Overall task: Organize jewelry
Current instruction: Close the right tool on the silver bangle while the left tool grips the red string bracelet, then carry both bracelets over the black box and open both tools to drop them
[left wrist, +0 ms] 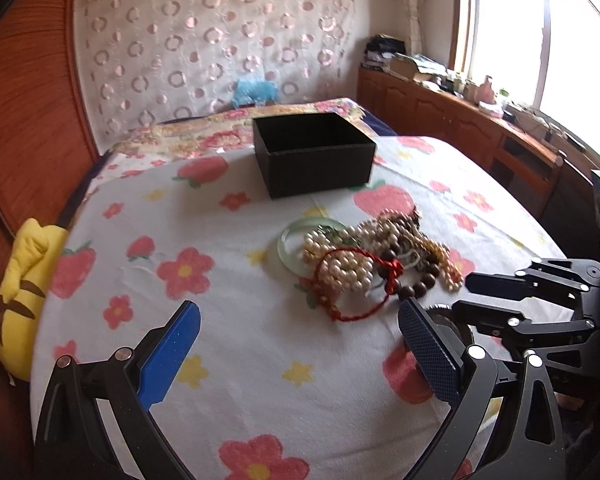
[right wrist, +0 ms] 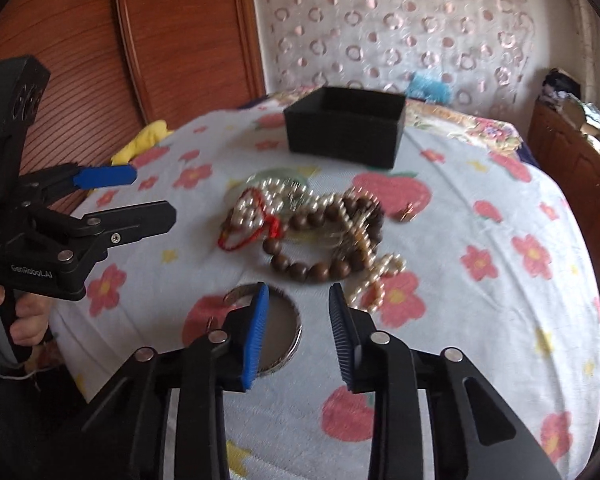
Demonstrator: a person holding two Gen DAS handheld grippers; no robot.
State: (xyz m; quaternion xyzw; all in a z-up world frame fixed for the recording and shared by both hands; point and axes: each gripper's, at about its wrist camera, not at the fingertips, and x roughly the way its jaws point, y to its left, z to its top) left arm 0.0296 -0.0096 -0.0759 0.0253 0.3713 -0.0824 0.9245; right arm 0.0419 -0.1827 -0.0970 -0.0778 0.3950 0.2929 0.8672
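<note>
A tangled pile of jewelry (left wrist: pixel 376 256) lies on the flowered cloth: pearl strands, a brown bead bracelet (right wrist: pixel 312 266), a red cord (left wrist: pixel 356 312) and a pale green bangle (left wrist: pixel 290 240). An open black box (left wrist: pixel 314 152) stands behind the pile; it also shows in the right wrist view (right wrist: pixel 344 124). My left gripper (left wrist: pixel 300 316) is open and empty, just in front of the pile. My right gripper (right wrist: pixel 298 298) is open and empty, near the pile's front edge, above a round metal lid (right wrist: pixel 278 328).
The cloth covers a round table (left wrist: pixel 180 280). A yellow plush toy (left wrist: pixel 24 284) hangs at the table's left edge. A wooden cabinet (left wrist: pixel 480 132) with clutter runs under the window on the right. A wooden panel stands at the left.
</note>
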